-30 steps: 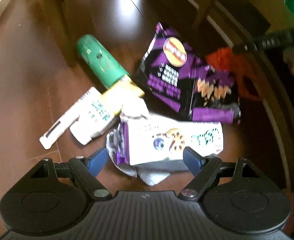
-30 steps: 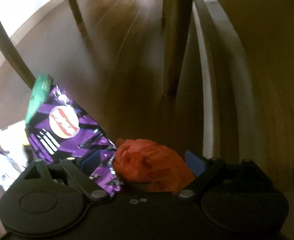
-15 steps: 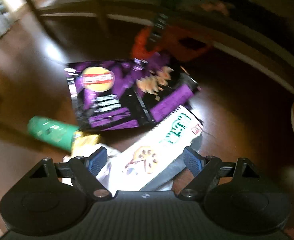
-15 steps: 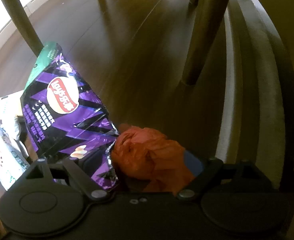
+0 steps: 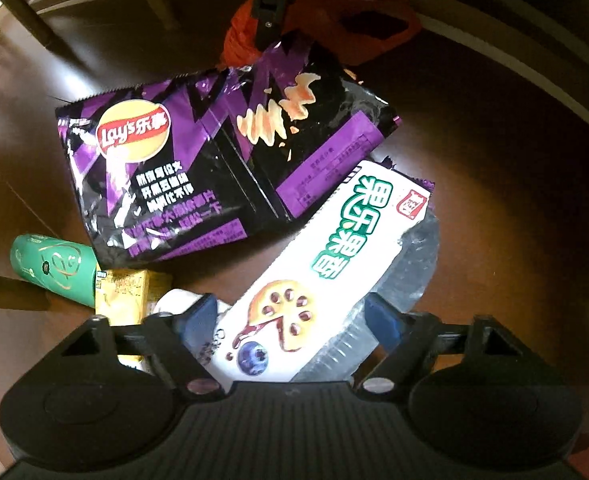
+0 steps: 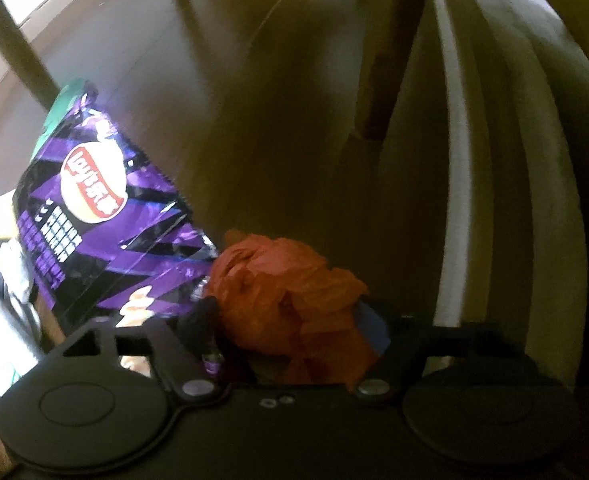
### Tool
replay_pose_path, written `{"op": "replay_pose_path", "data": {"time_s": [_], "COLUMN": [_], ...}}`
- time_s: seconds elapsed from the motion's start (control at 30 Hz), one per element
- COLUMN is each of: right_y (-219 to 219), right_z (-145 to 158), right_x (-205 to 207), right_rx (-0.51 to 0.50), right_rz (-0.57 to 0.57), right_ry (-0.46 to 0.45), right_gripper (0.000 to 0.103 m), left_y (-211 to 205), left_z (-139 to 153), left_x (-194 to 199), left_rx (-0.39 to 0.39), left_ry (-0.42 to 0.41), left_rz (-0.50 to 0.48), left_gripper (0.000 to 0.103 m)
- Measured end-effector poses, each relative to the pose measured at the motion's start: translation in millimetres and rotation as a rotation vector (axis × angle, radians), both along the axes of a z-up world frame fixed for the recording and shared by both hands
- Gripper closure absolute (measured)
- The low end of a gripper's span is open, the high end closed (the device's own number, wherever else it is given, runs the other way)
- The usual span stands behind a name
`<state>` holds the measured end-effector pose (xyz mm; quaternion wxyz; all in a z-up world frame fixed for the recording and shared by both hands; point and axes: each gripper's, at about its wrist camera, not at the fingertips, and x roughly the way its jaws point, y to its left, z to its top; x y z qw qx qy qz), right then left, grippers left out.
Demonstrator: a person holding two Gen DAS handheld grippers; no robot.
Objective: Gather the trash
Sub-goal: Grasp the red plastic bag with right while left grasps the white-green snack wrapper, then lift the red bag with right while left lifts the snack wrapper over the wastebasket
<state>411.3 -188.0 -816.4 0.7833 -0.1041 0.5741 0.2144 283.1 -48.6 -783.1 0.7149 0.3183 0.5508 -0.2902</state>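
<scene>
On the dark wooden floor [image 5: 474,184] ahead of you, the purple Lay's chip bag [image 5: 214,160] is the biggest piece, lying flat in the middle of the litter. Your left gripper [image 5: 290,316] holds its fingers spread wide around the white snack wrapper [image 5: 326,260] with green lettering, which lies between the blue pads with a gap on each side; nothing is clamped. A clear plastic tray [image 5: 410,272] shows beneath that wrapper on its right. Beyond the chip bag's far edge sits the orange plastic bag [image 6: 290,292]; your right gripper [image 6: 284,320] has its fingers either side of this bunched bag, and you cannot tell from the blur whether they press it. Left of your left gripper lie a green tube [image 5: 50,266] and, touching its near end, a small yellow carton [image 5: 124,296].
</scene>
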Motion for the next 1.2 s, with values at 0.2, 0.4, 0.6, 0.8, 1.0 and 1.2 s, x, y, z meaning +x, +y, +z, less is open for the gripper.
{"op": "replay_pose_path", "data": {"time_s": [0.2,0.4,0.6,0.8,1.0,1.2], "right_y": [-3.8,-7.8,-10.8,-6.3,-4.6,-2.3], "right_z": [6.3,26.9,55.3,85.6,124.5,170.9], "right_x": [-1.2,-11.2,-29.4,-32.3,-36.7,-48.1], "right_rx": [0.01,0.029,0.028,0.024,0.07,0.148], "right_rz": [-0.037,-0.07,-0.062,-0.086,-0.144,-0.184], "right_ry": [0.011,-0.019,-0.072,-0.116,-0.15,-0.168], "right_gripper": [0.069,0.088,0.092,0.092,0.093,0.093], "left_y": [0.0,6.3,14.3,25.9,42.9,68.1], "left_z": [3.2,10.6,17.5,30.8,46.3,72.9], "left_x": [-2.9,-6.4,-16.1,-30.4,-40.0,-31.1], "left_rx": [-0.013,-0.048,-0.095,-0.152,-0.216,-0.267], "left_ry": [-0.009,0.002,0.022,0.028,0.048,0.045], "left_rz": [0.051,0.134,0.226,0.312,0.405,0.457], "left_gripper": [0.04,0.059,0.069,0.071,0.072,0.073]}}
